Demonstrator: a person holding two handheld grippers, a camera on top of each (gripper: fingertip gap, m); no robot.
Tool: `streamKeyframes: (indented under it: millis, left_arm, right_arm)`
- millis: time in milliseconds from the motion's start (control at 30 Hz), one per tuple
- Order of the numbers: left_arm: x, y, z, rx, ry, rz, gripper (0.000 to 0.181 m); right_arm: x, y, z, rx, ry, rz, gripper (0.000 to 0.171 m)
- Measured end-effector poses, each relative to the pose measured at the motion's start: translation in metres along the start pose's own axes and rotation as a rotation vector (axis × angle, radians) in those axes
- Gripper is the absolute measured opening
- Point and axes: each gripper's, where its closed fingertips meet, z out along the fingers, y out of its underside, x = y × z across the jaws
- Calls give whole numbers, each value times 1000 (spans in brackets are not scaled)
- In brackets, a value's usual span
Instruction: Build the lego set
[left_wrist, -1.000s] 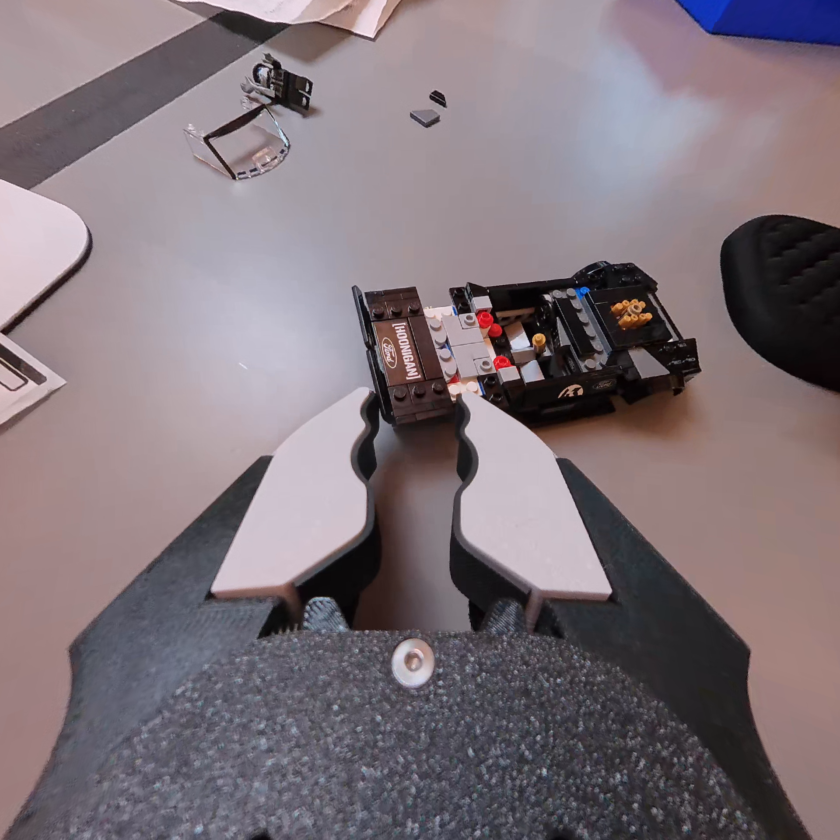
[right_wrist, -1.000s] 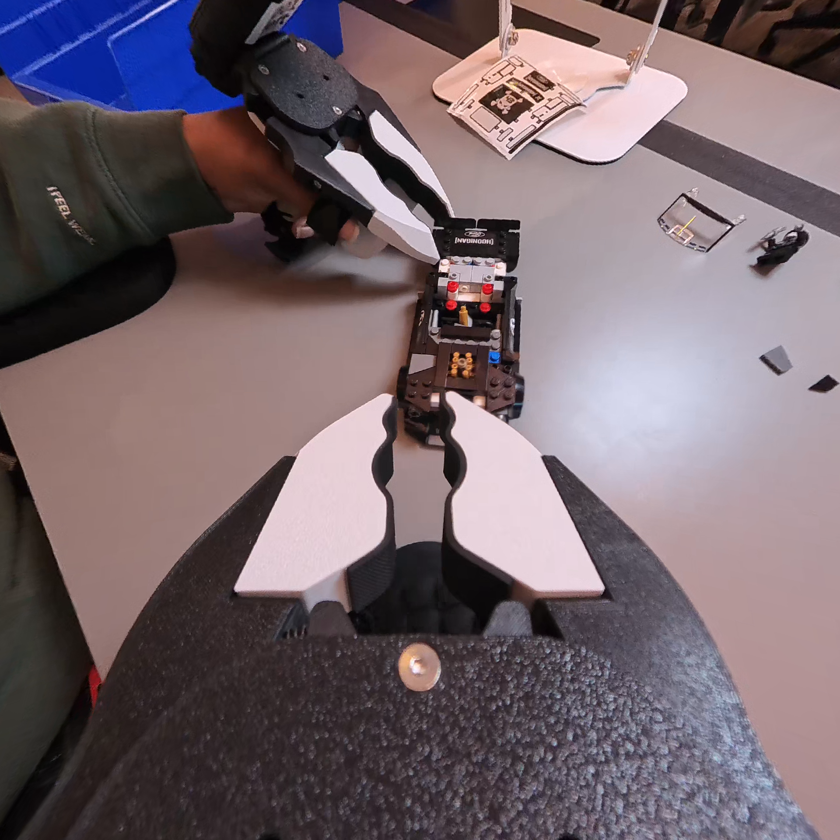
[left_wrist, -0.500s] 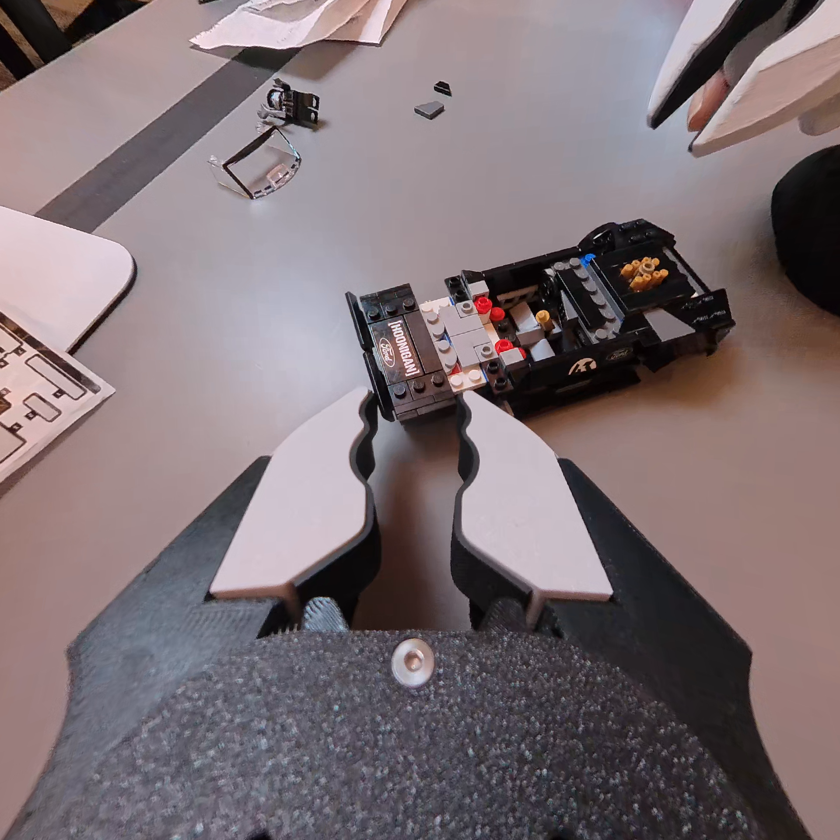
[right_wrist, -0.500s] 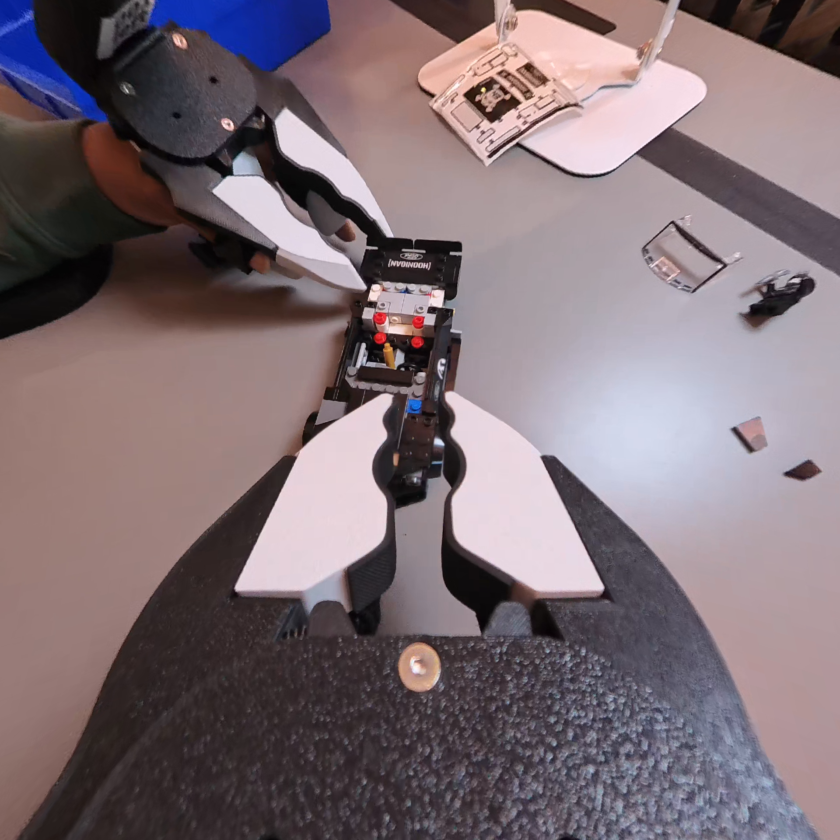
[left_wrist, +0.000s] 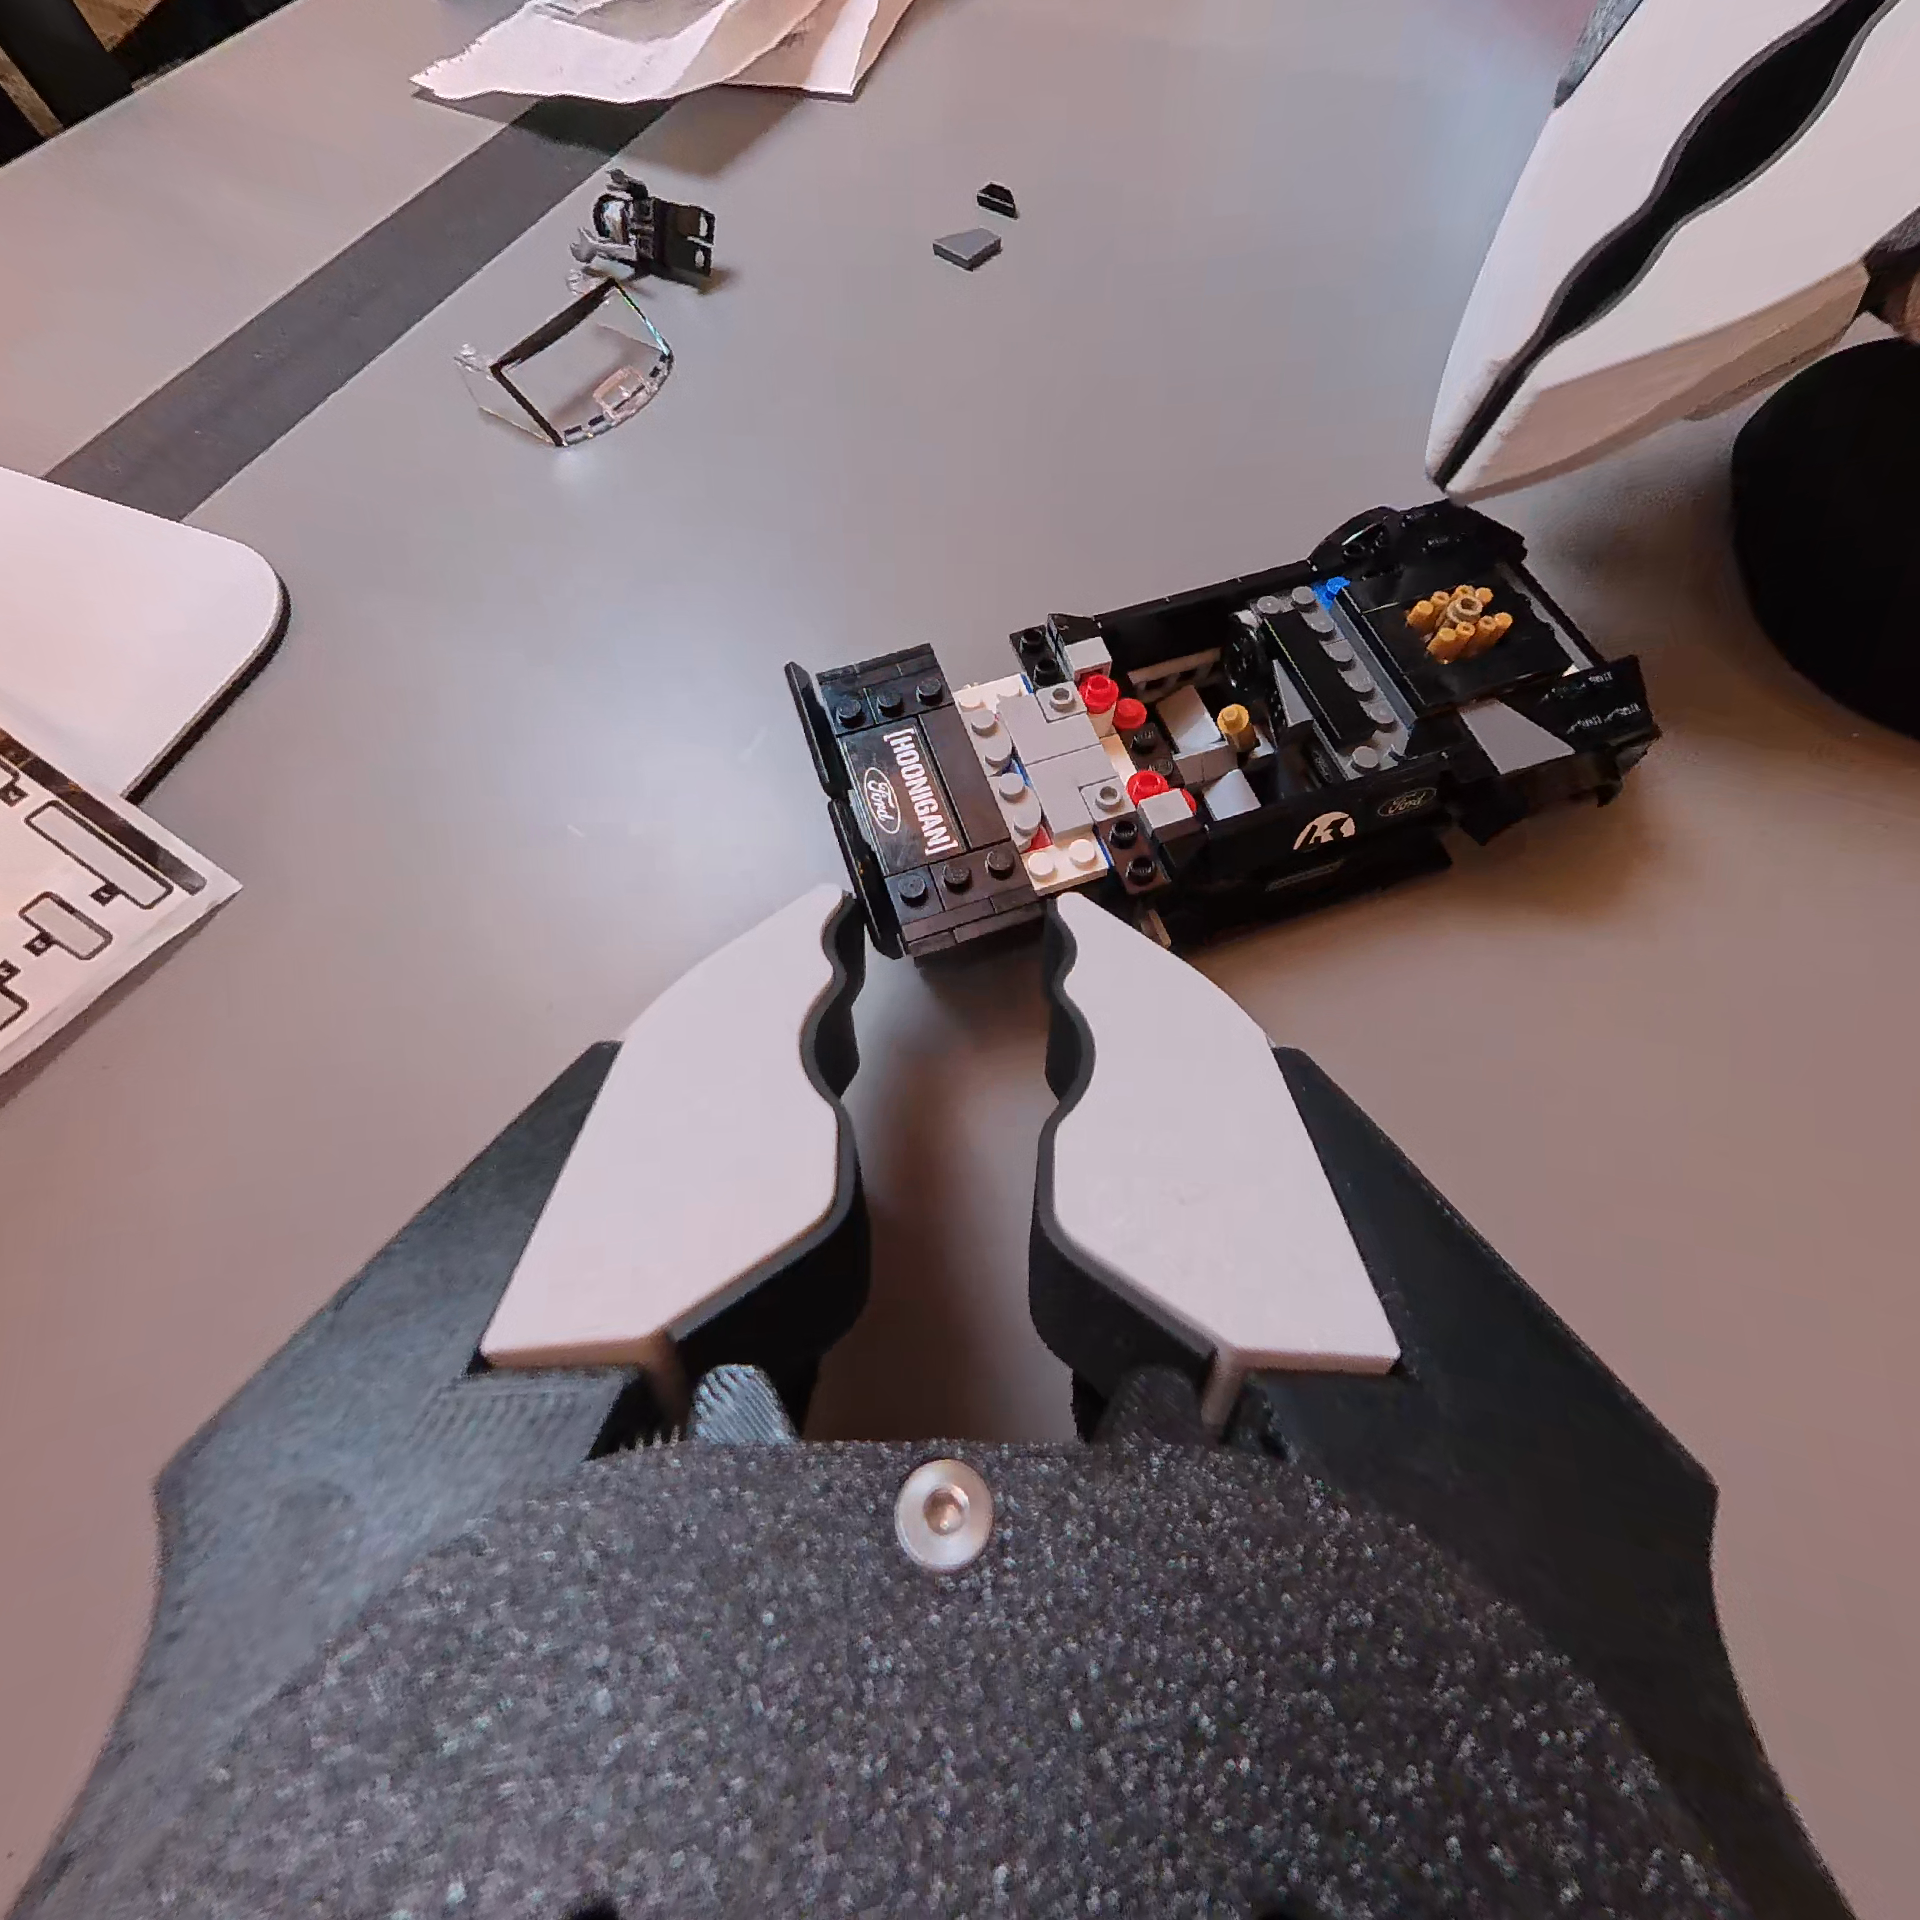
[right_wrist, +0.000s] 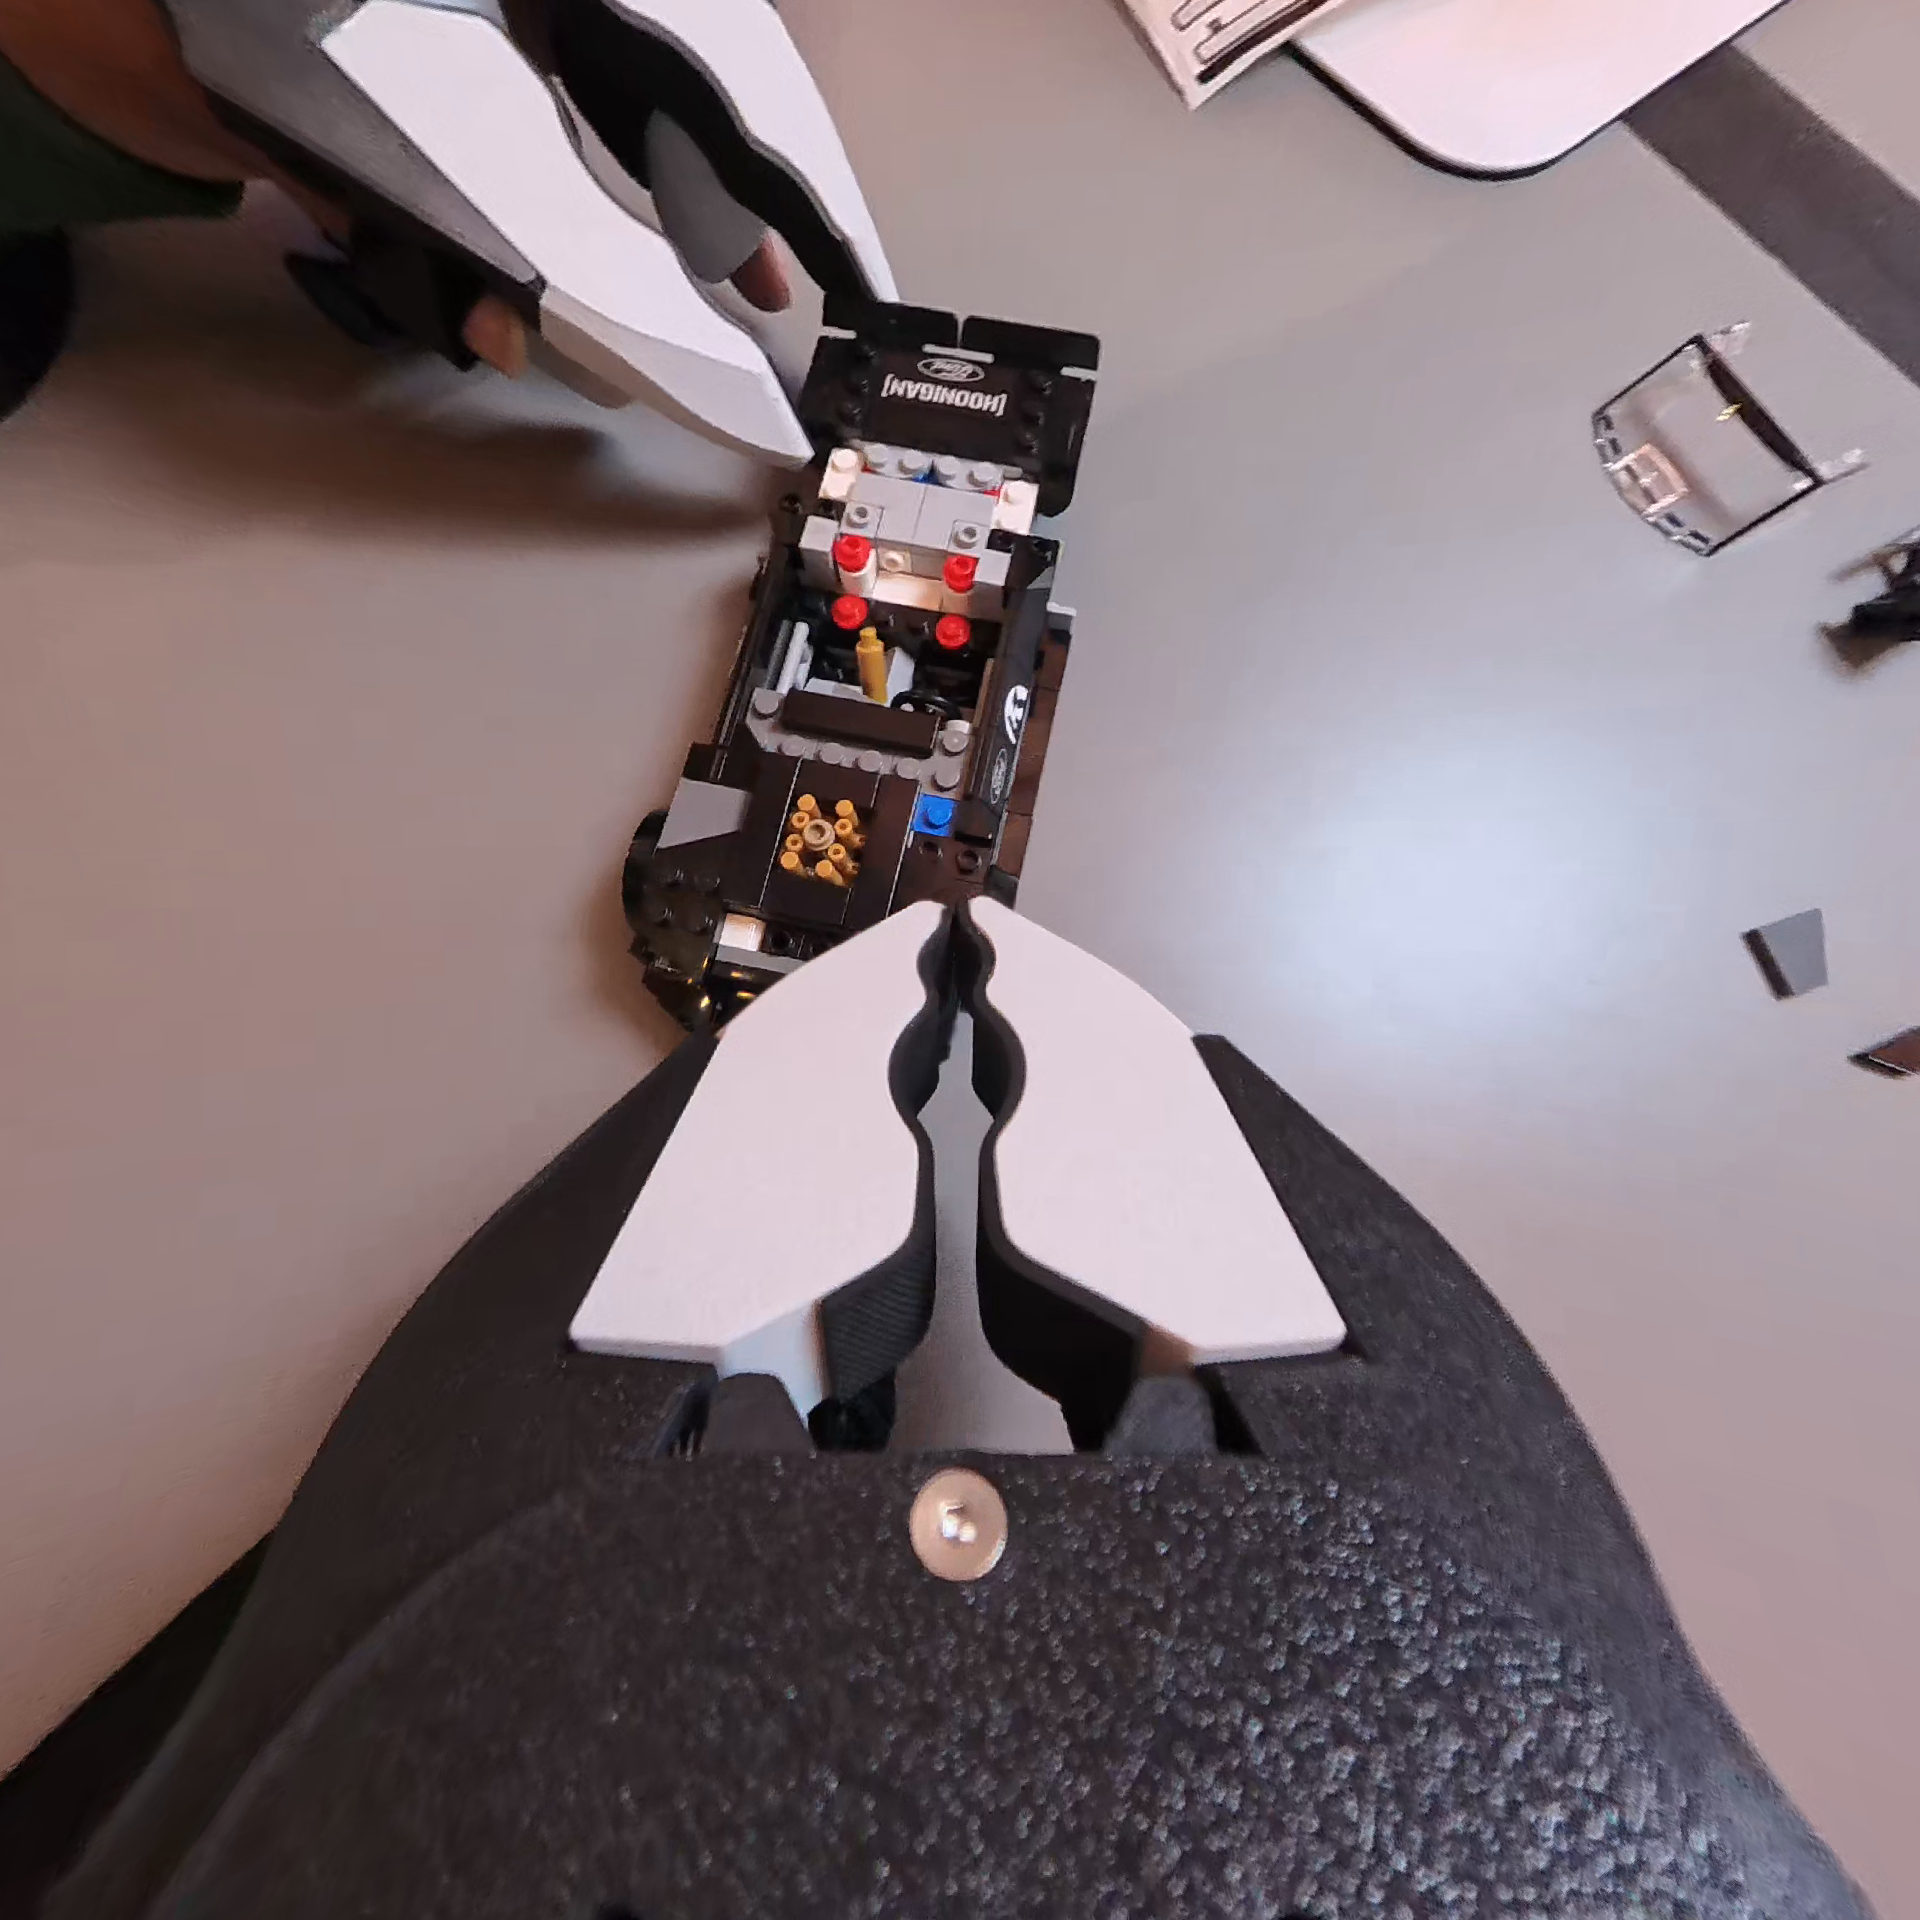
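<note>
A black lego car without a roof lies on the grey table. It also shows in the right wrist view. My left gripper is open, its fingertips on either side of the car's rear end. In the right wrist view the left gripper stands at the rear wing. My right gripper is shut, with its tips touching the car's front corner. It shows in the left wrist view at the top right. I cannot tell whether anything is pinched between its tips.
Loose parts lie beyond the car: a clear windscreen piece, a small black assembly, a grey tile and a small black piece. A white stand base, an instruction sheet and a black cushion lie nearby. Tip to tip, the grippers are about 12 centimetres apart.
My right gripper has closed and come down onto the car's front corner. My left gripper stays open at the car's rear.
</note>
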Motion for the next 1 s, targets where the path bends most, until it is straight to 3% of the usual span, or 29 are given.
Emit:
streamKeyframes:
  millis: [633,800,1000]
  left_arm:
    - [0,0,-1,2,14,-21,32]
    - [-1,0,0,1,20,-37,31]
    - [-10,-2,3,-2,-6,-3,31]
  right_arm:
    - [-6,0,5,-10,-126,-20,0]
    - [4,-20,-8,93,-160,16,0]
    - [10,-16,-4,95,-180,-8,1]
